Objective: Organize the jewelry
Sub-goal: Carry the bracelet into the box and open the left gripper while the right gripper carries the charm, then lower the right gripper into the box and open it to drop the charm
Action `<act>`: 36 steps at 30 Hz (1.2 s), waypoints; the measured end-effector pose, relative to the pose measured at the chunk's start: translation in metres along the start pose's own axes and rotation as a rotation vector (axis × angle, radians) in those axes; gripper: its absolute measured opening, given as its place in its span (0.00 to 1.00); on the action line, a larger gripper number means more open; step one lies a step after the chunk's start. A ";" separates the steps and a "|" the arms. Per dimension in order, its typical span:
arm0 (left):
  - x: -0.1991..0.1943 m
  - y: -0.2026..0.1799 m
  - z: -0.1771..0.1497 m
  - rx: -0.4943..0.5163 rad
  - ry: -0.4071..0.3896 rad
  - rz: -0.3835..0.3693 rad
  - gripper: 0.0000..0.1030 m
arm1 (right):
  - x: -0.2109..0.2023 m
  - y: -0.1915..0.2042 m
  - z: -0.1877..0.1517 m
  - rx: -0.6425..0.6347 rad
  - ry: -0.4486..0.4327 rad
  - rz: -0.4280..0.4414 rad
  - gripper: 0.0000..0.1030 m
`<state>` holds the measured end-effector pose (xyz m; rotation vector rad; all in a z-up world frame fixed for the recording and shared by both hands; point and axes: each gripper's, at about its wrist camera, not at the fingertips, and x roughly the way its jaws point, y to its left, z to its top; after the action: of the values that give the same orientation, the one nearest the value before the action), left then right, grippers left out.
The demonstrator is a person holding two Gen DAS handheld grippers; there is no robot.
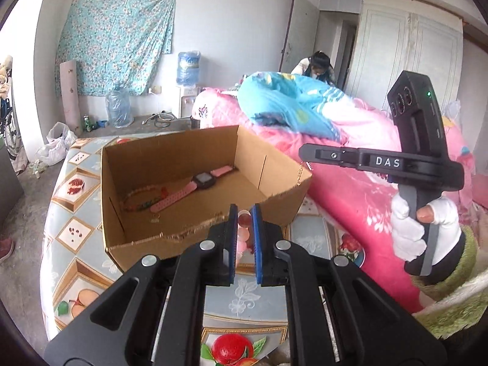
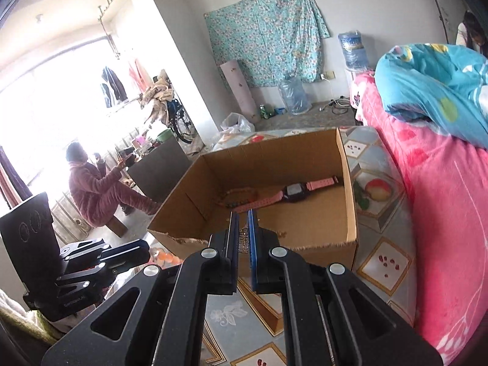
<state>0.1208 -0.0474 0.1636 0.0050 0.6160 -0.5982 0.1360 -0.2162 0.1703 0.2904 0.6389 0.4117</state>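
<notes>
An open cardboard box (image 1: 170, 149) (image 2: 274, 158) stands on the table and holds a pink-strapped watch (image 1: 203, 180) (image 2: 294, 192) and a beaded necklace (image 1: 137, 196) (image 2: 238, 193). My left gripper (image 1: 244, 219) (image 2: 146, 251) hovers before the box's torn near edge, shut on a bracelet of pink and red beads (image 1: 244, 224) (image 2: 164, 257). My right gripper (image 2: 243, 222) (image 1: 302, 152), held by a white-gloved hand (image 1: 408, 231), sits over the box's right side. It is shut on a thin gold chain (image 2: 243, 239) (image 1: 300, 173) that dangles from its tip.
The table wears a fruit-patterned cloth (image 1: 76, 238) (image 2: 381, 253). A bed with a pink blanket (image 1: 350, 189) (image 2: 442, 198) and a blue quilt (image 1: 289, 103) presses against its right side. One person sits by the window (image 2: 91, 189); another bends behind the bed (image 1: 317, 65).
</notes>
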 end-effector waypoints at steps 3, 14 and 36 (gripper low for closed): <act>0.000 0.003 0.022 -0.011 -0.034 -0.036 0.08 | 0.004 0.000 0.020 -0.041 -0.014 -0.009 0.06; 0.112 0.028 0.066 -0.131 0.164 -0.101 0.08 | 0.087 -0.050 0.062 -0.021 0.229 -0.033 0.06; 0.156 0.048 0.061 -0.265 0.252 -0.045 0.22 | 0.149 -0.059 0.068 -0.014 0.427 -0.057 0.06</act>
<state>0.2809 -0.0998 0.1206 -0.1850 0.9394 -0.5597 0.3033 -0.2097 0.1236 0.1695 1.0595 0.4267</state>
